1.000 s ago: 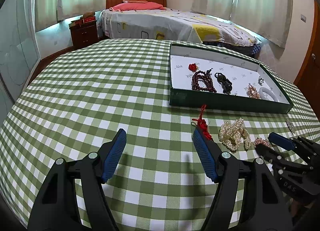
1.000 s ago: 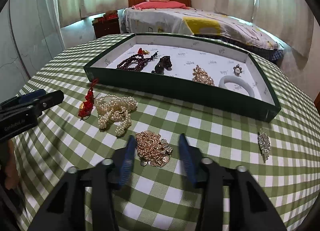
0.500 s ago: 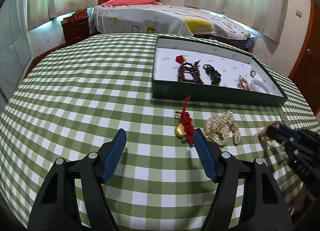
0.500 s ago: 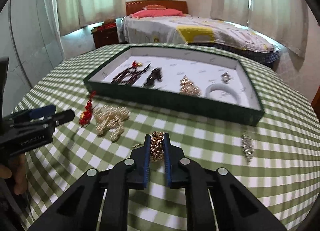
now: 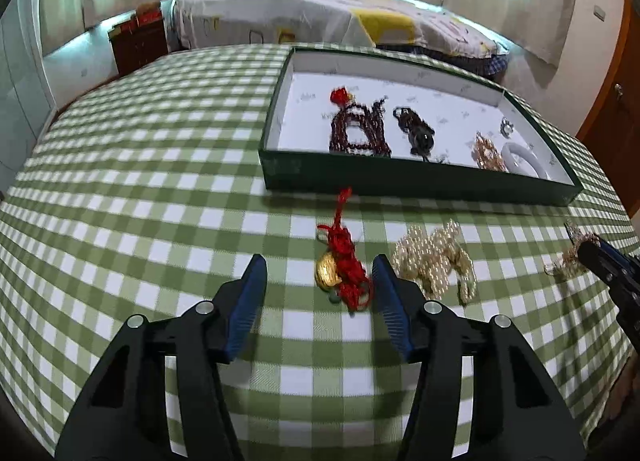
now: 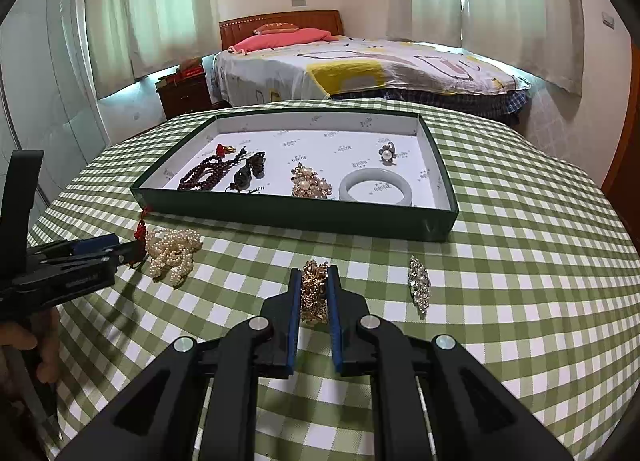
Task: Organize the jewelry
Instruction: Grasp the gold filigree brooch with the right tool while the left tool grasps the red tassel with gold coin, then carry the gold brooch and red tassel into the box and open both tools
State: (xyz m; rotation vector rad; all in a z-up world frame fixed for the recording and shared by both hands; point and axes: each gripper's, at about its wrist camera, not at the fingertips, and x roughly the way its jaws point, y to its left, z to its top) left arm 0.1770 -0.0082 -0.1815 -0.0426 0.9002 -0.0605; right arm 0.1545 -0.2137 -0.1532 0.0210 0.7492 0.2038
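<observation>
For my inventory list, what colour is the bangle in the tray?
Pale grey-white bangle; right wrist view shows it best.

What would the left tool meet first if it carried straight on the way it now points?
Probably the red tassel charm with its gold bell, lying between the closing fingers of the left tool; under it, the checked tablecloth. Depth is uncertain.

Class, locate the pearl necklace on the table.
In the right wrist view, the pearl necklace lies left of centre on the checked cloth, before the green tray, beside the red tassel charm.

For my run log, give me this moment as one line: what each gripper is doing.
left gripper: jaws closing around red tassel charm | right gripper: shut on gold brooch | tray: not reached
</observation>
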